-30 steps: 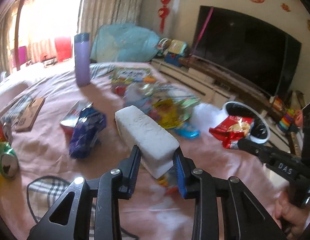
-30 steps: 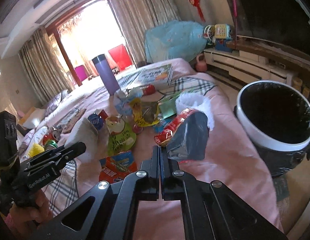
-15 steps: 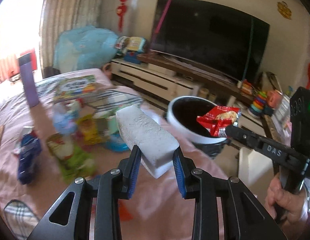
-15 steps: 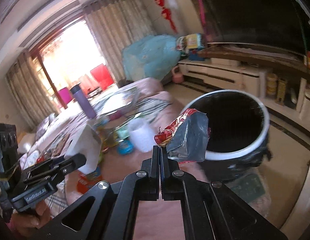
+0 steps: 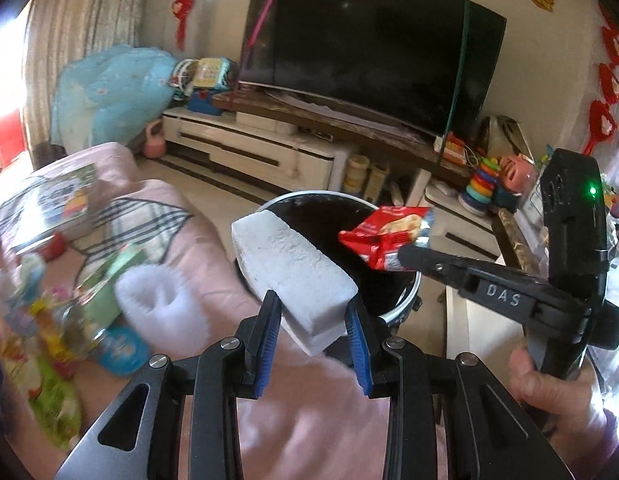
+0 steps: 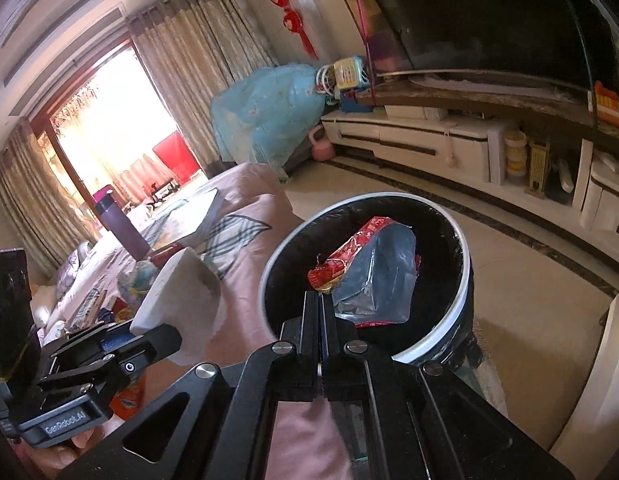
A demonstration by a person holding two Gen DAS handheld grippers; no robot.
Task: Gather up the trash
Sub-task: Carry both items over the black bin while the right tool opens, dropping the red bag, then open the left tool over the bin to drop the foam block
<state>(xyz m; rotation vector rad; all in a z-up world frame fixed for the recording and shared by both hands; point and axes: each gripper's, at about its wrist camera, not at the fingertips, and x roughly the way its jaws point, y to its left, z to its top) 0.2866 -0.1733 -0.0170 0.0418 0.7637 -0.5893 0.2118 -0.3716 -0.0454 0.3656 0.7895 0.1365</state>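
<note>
One foam block (image 5: pixel 293 276) is clamped in the left tongs (image 5: pixel 313 328), held over the pink bed's (image 5: pixel 309 412) edge beside one bin (image 5: pixel 405 308). One red wrapper (image 6: pixel 373 272), pinched by the right tongs (image 6: pixel 320 308), hangs over the bin's mouth.

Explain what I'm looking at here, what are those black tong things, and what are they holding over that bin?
There is no robot here: a person carries a hand-held two-jaw grabber in each hand, each with a wide-angle camera looking along its jaws. One picture is from the left grabber, the other from the right. The left gripper clamps a white foam block between blue-padded jaws. The right gripper, jaws shut, pinches a red snack wrapper above the open black-lined trash bin. Wrappers are scattered on the pink bedspread beside it.
</note>
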